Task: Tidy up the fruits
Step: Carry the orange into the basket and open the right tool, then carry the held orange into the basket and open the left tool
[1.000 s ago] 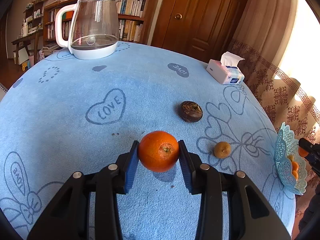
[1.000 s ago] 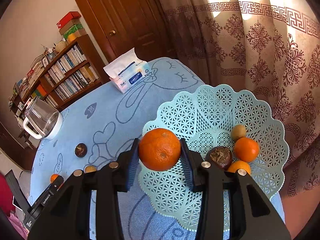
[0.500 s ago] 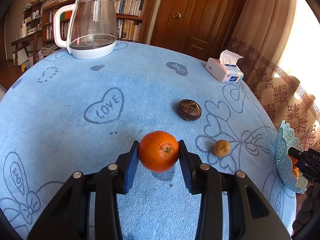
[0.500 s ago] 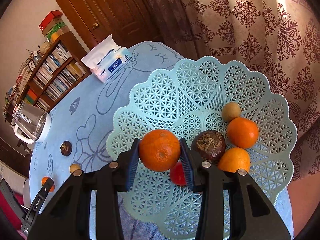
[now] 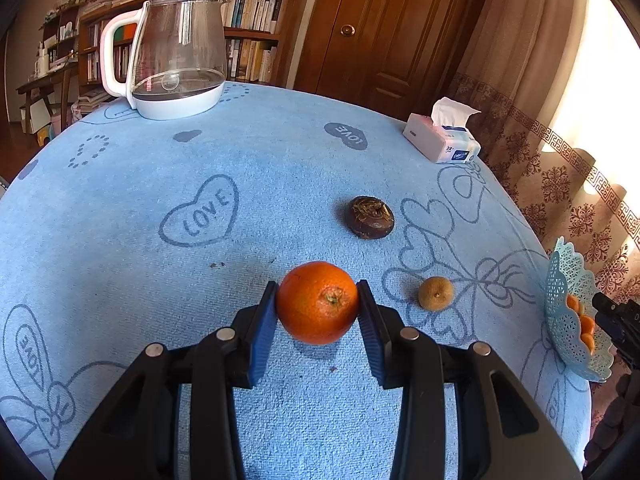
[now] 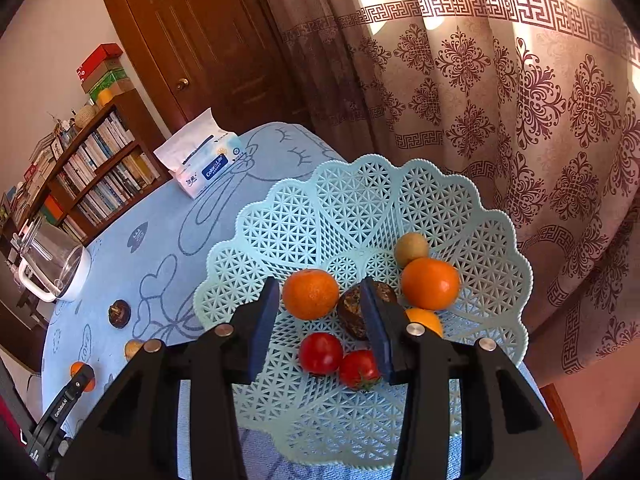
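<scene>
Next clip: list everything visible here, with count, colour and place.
Lattice plastic fruit basket: one, pale turquoise, table edge by the curtain.
Oranges in basket: three, orange.
Red tomatoes: two, basket front.
Dark brown round fruit in basket: one.
Tan small fruit in basket: one.
Orange in left gripper: one.
Dark brown fruit on cloth: one.
Tan small fruit on cloth: one.
Glass kettle: one, white base.
Tissue pack: one, white and blue.
Left gripper: clamps the orange.
Right gripper: jaws just opened, orange released.

Right hand-held gripper (image 6: 322,308) finger (image 6: 378,332) hides part of dark fruit (image 6: 352,312)
</scene>
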Available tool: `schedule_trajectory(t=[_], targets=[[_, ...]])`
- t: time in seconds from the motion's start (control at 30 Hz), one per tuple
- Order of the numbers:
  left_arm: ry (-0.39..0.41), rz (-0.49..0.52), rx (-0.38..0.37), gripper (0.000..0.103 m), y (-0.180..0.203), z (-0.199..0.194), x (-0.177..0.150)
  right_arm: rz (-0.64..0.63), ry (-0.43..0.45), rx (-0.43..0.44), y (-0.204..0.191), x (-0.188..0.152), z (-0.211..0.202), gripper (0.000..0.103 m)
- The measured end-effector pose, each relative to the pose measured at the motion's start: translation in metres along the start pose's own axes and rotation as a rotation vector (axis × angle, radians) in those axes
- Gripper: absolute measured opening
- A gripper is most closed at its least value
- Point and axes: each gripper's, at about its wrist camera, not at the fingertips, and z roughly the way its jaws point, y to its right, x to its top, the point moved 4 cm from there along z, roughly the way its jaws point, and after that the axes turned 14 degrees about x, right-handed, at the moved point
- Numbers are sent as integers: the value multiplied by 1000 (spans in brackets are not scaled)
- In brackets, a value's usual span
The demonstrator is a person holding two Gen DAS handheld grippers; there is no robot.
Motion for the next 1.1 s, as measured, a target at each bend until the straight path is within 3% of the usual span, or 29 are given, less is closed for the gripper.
schedule_trajectory(t=[0.23,0.6,0.87,1.1], targets=[[10,15,-24,39,5,-2,-1,-30,119,-85,16,1,-28,52],[22,80,-58,39,33,-14,-6,15,209,-137,35,-13,-42,57],[-36,153,-222,39,84,-28,-20,16,251,-137,34,-20,-48,62],[-8,242,-311,39,138,-51,-25,59,257,-120,41,-21,-48,63]])
